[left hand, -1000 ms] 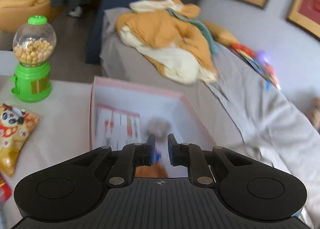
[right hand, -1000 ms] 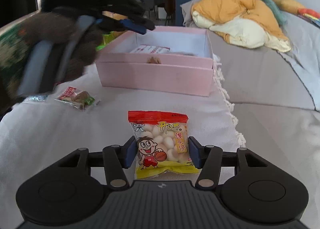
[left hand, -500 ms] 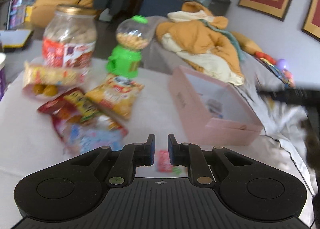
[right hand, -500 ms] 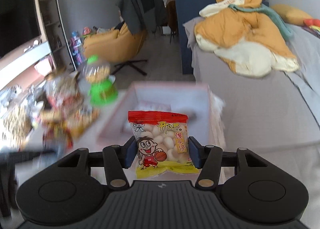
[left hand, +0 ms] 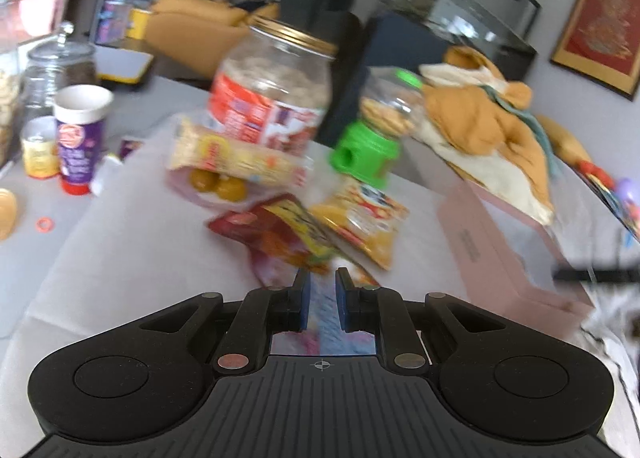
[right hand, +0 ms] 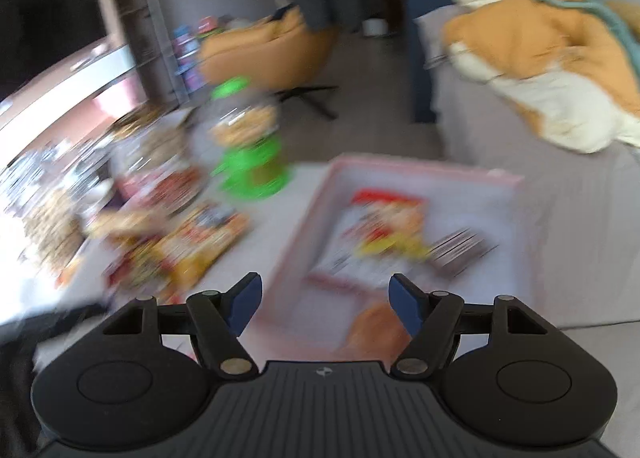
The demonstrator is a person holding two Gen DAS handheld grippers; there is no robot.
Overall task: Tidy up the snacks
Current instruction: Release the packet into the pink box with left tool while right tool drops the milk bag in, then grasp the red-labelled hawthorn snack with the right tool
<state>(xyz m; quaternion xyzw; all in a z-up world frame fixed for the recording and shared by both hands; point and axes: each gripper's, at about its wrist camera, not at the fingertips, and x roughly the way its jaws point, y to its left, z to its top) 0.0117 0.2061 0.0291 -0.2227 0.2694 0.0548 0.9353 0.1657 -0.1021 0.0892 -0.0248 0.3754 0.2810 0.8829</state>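
Right claw (right hand: 325,304) gapes empty over the pink box (right hand: 420,174); left claw (left hand: 322,300), nearly closed, faces heaped snack packets (left hand: 304,236).

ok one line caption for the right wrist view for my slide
Open right gripper hovers over the pink box, a red and yellow snack packet lying inside, green candy dispenser beside it.

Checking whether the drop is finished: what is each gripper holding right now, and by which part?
Right gripper: nothing, its jaws stand wide open above the pink cardboard box. Left gripper: nearly closed; blur hides whether it holds anything.
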